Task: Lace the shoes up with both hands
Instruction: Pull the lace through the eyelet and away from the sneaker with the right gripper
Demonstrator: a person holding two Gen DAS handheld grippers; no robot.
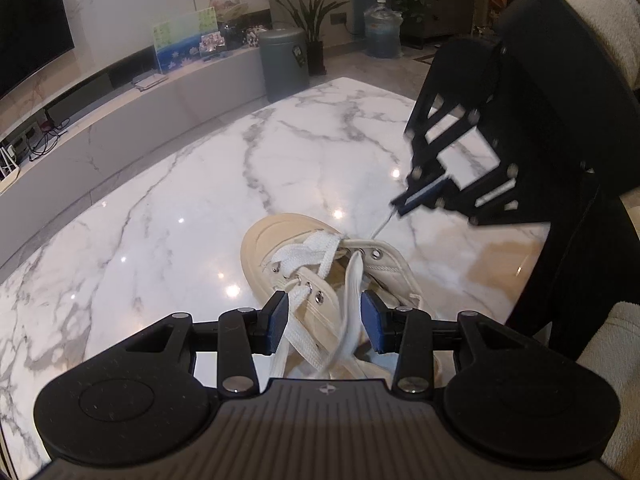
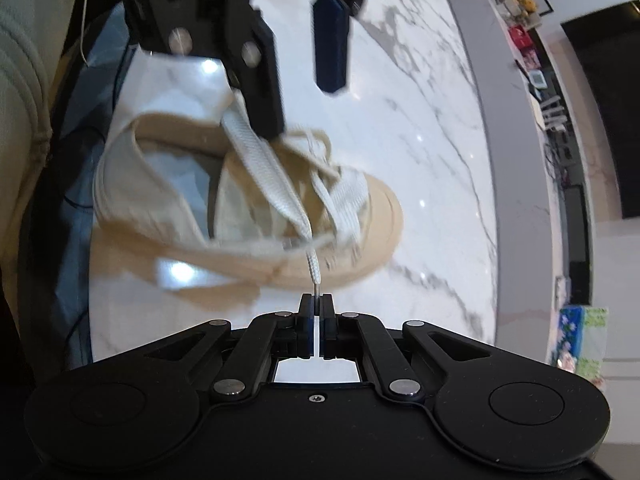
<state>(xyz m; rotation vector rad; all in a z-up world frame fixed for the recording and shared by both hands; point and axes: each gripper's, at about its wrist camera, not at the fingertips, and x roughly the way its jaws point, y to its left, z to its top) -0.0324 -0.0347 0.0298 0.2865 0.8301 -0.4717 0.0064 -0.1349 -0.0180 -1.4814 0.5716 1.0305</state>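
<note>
Shoe sits on the table with its upper between the left gripper's part-open jaws, seemingly to steady it, while the right gripper's shut jaws pinch the lace tip to draw it through an eyelet

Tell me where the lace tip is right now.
The lace tip is pinched in the shut right gripper, just off the shoe side, above the marble table.

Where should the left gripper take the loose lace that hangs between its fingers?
Grip the flat lace on its broad faces, below the eyelet, coming from above the shoe. It hangs between the open left gripper, so closing there pinches it flat. The right gripper holds the other tip.
</note>
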